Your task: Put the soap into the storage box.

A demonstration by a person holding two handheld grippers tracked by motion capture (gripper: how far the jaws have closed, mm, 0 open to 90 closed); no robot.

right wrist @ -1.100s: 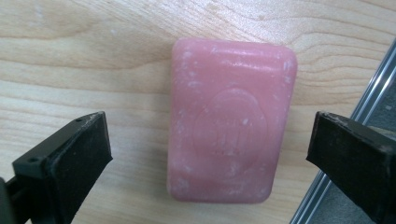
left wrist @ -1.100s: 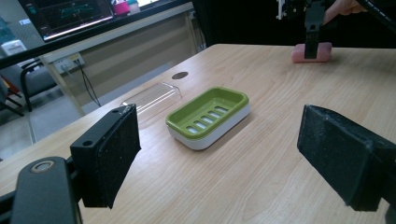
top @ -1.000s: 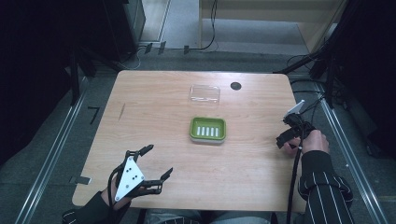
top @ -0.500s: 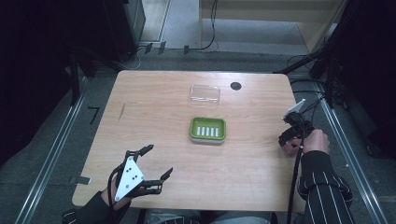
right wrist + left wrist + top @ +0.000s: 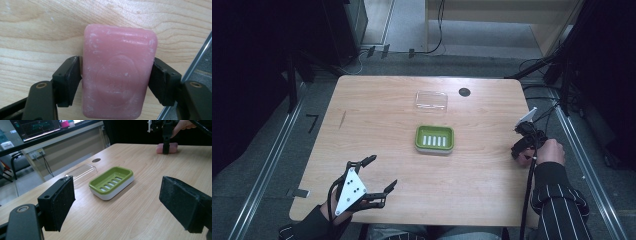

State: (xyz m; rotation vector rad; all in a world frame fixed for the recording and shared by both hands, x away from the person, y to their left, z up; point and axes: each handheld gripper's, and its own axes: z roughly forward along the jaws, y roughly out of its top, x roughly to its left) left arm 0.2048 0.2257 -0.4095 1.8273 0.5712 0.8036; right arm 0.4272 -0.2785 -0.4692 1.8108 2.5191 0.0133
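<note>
While the left gripper (image 5: 379, 176) is held wide, the pink soap (image 5: 117, 72) is clamped flat between the right gripper's (image 5: 116, 75) 2 just-closing pads, long axis running along them, right of the green dish (image 5: 435, 138).

light: even overhead, table bright | surroundings: dark | shadows: soft | blur: slight

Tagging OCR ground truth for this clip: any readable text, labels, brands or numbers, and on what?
None can be read.
Pink soap bar between the right claw's pads: an oval stamp is pressed into its top, too shallow and blurred to read.
Monitor behind the table: coloured traces on screen, any lettering too small.
Green soap dish and clear lid: no markings visible.
</note>
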